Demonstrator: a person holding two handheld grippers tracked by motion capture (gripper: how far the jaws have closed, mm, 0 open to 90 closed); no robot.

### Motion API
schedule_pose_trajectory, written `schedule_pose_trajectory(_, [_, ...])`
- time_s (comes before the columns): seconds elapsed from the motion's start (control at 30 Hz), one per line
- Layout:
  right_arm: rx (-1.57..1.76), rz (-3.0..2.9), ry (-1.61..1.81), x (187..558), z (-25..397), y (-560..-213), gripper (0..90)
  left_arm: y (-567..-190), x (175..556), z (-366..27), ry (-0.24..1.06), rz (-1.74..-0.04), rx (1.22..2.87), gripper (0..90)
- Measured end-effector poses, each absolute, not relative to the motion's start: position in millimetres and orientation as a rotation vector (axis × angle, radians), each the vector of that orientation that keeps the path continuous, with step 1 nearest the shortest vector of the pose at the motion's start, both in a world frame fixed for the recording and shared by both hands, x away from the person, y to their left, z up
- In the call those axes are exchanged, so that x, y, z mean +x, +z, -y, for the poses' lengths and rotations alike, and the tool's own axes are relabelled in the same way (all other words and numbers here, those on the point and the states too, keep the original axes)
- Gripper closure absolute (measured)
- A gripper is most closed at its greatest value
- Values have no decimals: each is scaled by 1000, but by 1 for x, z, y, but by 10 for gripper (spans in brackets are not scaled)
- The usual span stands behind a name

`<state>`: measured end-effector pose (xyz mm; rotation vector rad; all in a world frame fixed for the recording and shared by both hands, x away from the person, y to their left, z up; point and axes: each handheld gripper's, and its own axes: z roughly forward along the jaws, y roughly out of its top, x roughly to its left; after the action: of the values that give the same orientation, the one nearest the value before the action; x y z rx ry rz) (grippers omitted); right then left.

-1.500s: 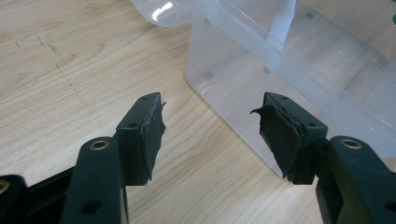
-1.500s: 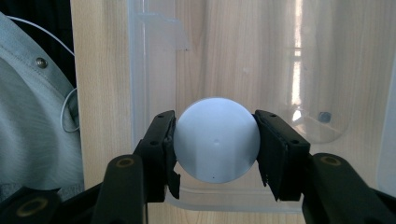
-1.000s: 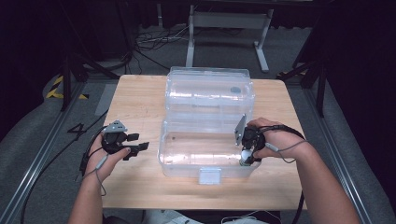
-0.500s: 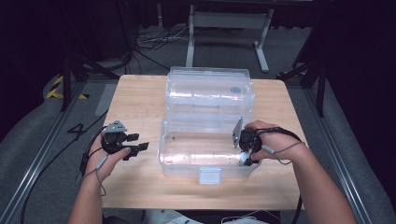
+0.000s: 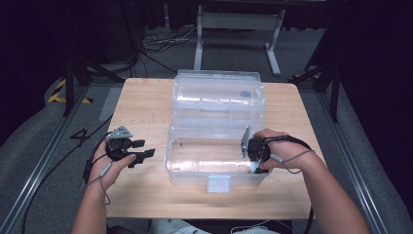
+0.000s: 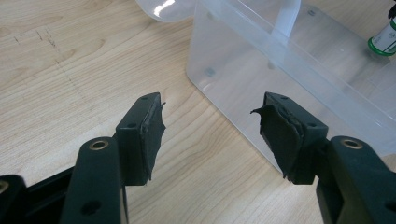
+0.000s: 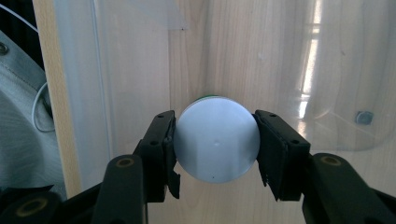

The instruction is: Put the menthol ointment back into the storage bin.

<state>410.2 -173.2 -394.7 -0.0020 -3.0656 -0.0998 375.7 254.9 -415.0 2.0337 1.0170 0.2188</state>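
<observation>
Bottle clamped end-on in R gripper, now a bit further left & lower inside the open bin vs 1 s ago, so probably being set down. L gripper open, idle beside bin.

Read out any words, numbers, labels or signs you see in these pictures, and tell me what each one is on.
"4": a black numeral on the grey floor, left of the wooden table.
White label on the front of the clear plastic box: no print can be made out.
Small white bottle with a green band inside the box: dark marks, too blurred to read.
Round white bottle end between the right gripper's jaws: no text.
</observation>
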Motion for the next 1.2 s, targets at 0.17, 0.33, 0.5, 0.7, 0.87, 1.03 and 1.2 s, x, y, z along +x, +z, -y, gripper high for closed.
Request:
schedule_pose_trajectory(0.17, [-1,3071,-75,410,172,-398,507,-416,376,-254,217,-1018,2036,399])
schedule_pose_trajectory(0.33, [7,3070,-64,410,171,-401,507,-416,376,-254,216,-1018,2037,398])
schedule_pose_trajectory(0.5, [19,3073,-41,411,170,-403,507,-416,376,-255,216,-1015,2038,398])
schedule_pose_trajectory(0.7, [23,3070,-35,412,169,-403,507,-417,376,-255,212,-1020,2037,397])
schedule_pose_trajectory(0.87, [29,3065,-28,412,169,-404,506,-417,376,-254,209,-1019,2041,394])
schedule_pose_trajectory(1.03, [34,3062,-36,412,169,-405,505,-417,376,-254,209,-1019,2042,390])
schedule_pose_trajectory(1.2, [31,3061,-22,412,168,-405,505,-417,376,-254,206,-1019,2042,390])
